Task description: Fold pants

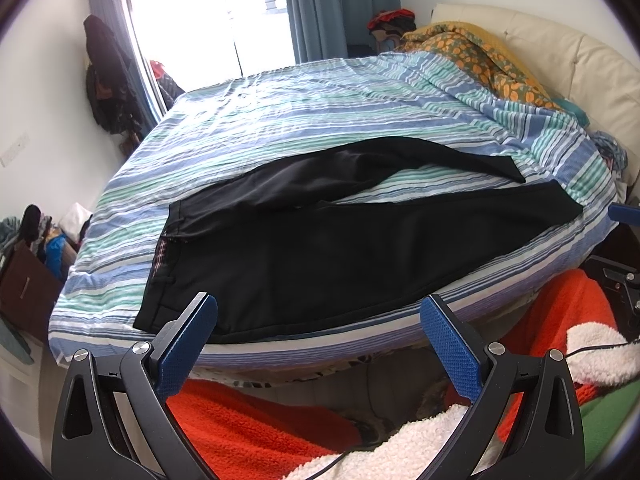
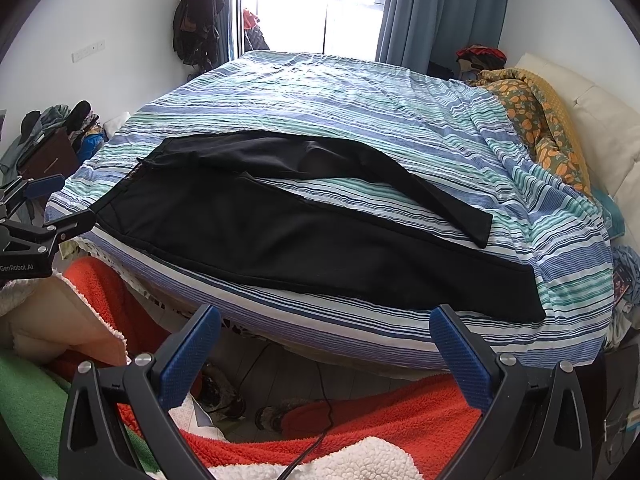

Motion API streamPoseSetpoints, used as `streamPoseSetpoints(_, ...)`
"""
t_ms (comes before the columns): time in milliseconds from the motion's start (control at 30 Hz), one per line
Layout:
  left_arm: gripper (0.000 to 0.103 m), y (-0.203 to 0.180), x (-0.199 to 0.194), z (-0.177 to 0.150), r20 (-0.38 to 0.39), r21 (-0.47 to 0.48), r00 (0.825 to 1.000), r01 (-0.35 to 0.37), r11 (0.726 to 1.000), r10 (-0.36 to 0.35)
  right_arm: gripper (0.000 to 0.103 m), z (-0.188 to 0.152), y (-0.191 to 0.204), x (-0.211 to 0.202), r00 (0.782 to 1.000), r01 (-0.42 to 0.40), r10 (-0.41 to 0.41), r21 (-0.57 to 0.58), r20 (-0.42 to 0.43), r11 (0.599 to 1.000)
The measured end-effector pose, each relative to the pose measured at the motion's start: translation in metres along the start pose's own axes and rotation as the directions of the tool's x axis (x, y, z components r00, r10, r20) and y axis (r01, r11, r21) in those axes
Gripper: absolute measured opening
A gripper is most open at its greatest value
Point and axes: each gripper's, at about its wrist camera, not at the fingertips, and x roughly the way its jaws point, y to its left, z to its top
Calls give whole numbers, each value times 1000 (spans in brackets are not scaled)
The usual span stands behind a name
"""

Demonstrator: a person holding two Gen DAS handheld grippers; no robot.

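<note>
Nothing's folded so far: the pants [image 1: 304, 256] lie flat on the striped bed [image 1: 320, 112], waistband toward the left, legs splayed apart in a V. Both the left gripper [image 1: 318, 312] and right gripper [image 2: 326, 324] hover off the bed's near edge, fingers spread wide, holding nothing. Next move, I'd guess, is pinching the far leg [image 2: 400, 172] and laying it over the near one (waistband corners too). Only readable writing: "GenRobot.AI" on the left gripper's body.
</note>
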Motion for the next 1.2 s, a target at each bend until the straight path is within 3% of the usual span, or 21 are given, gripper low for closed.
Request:
streamPoseSetpoints(633,102,10,-5,12,85,15,994,-67,998,65,103,-10,-3,-6,999,28,-27,-3,19,1000)
streamPoseSetpoints(800,102,8,-10,21,114,9,992,-49,999,48,103,-8,-5,-6,999,37,-38,4,29,999)
streamPoseSetpoints(967,102,-5,-8,16,93,23,996,-11,1000,9,103,-9,-6,-4,999,37,-37,8,27,999)
streamPoseSetpoints(1200,102,-19,-9,13,91,64,996,-10,998,5,103,-9,-4,-1,999,31,-31,-2,26,1000)
